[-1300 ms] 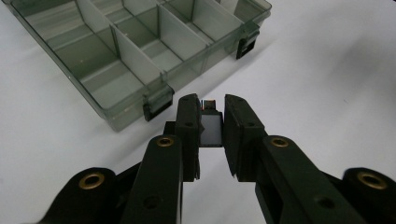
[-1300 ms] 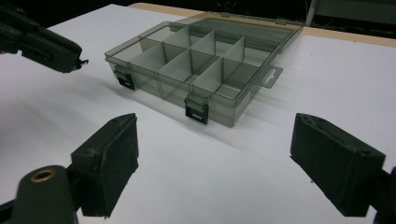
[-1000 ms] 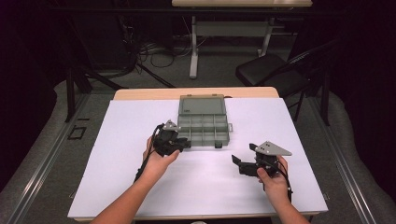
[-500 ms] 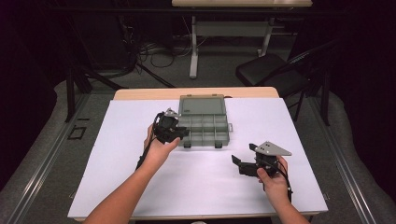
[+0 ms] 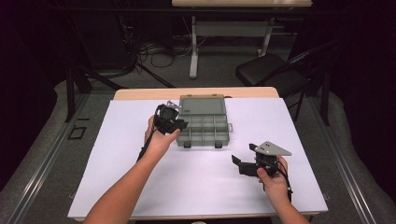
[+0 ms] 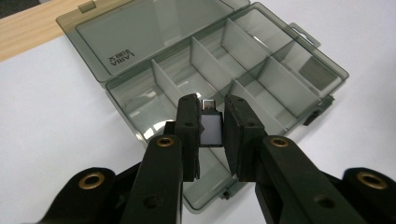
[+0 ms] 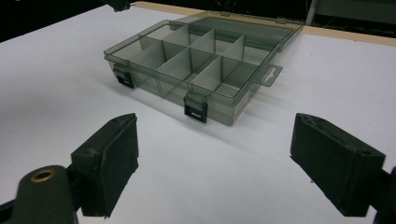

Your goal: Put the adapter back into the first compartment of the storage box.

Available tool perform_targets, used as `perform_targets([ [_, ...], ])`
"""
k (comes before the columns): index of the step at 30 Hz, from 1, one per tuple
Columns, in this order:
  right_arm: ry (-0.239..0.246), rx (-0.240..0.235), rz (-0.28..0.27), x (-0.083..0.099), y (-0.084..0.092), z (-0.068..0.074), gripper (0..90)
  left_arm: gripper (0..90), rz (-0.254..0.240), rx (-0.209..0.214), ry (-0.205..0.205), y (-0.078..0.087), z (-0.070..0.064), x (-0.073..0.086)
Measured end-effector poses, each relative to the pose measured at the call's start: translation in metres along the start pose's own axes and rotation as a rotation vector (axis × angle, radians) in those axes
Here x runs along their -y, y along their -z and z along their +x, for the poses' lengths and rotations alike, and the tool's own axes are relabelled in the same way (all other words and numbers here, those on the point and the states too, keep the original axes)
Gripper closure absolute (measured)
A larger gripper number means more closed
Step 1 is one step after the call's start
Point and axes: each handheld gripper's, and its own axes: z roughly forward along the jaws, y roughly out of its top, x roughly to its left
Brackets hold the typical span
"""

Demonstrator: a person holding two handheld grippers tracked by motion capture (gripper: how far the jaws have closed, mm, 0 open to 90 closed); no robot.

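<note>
Light wooden table [image 5: 140, 94] in the middle of the high view, nearly all covered by a big white paper sheet [image 5: 187, 182], with just a strip of bare wood peeking out along the far edge. Sitting flat on the sheet, a bit above frame centre: a smoky grey see-through plastic organiser box [image 5: 203, 125], lid flipped open and lying back toward the wood strip. Split into small compartments by thin dividers, two black latches on the near wall. Same box in the upper middle of the right gripper view [image 7: 201, 60], and across the top of the left gripper view [image 6: 261, 70].
</note>
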Motion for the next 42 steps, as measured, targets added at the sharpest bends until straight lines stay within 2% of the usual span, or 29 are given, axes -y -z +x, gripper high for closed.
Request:
perform_targets([
  [12, -0.002, -0.002, 0.0, 0.0, 0.0, 0.0, 15.3, 77.0, 0.01, -0.034, 0.027, -0.007, 0.011, -0.016],
  [24, -0.003, -0.004, 0.005, 0.0, 0.0, -0.001, 15.3, 77.0, 0.047, -0.076, 0.064, -0.022, 0.02, -0.015],
  [28, -0.004, -0.005, 0.001, 0.001, -0.001, 0.0, 15.3, 77.0, 0.042, -0.084, 0.075, -0.026, 0.022, -0.015],
  [42, -0.001, -0.008, 0.008, 0.001, -0.001, -0.001, 15.2, 77.0, 0.055, -0.093, 0.107, -0.045, 0.022, -0.013],
])
